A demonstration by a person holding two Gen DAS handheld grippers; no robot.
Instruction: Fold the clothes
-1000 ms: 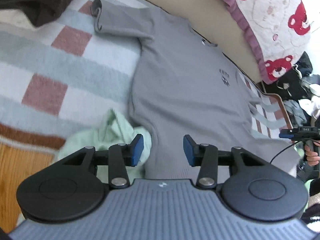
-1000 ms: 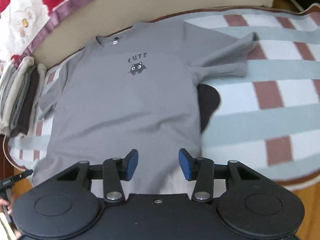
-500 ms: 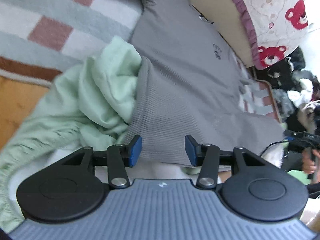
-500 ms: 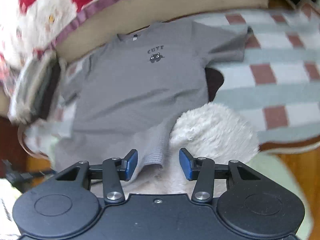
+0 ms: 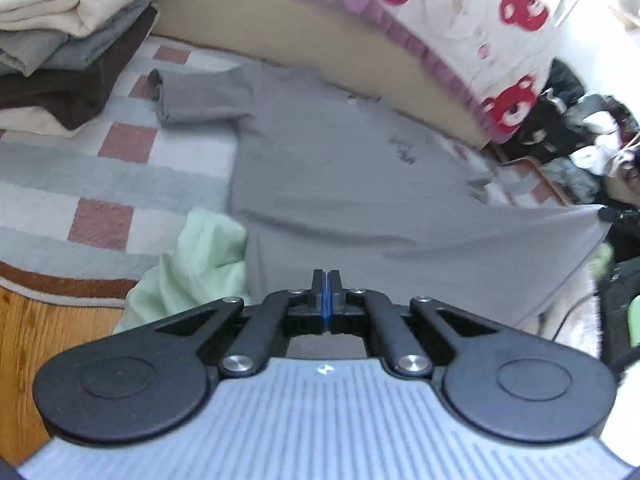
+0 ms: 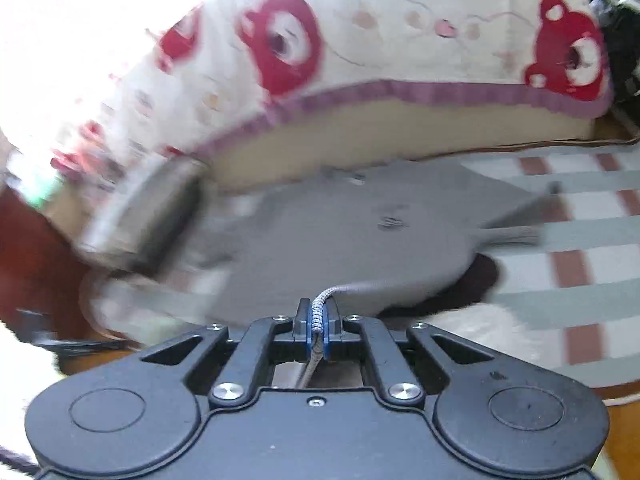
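The checked rug (image 5: 100, 184) (on wood floor (image 5: 24, 320)) bears a grey T-shirt (image 5: 340, 184); folded stack (image 5: 60, 40) beside.

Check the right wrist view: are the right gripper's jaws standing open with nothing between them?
No: the right gripper is shut on a bunched edge of the grey T-shirt, which runs up between its blue pads.
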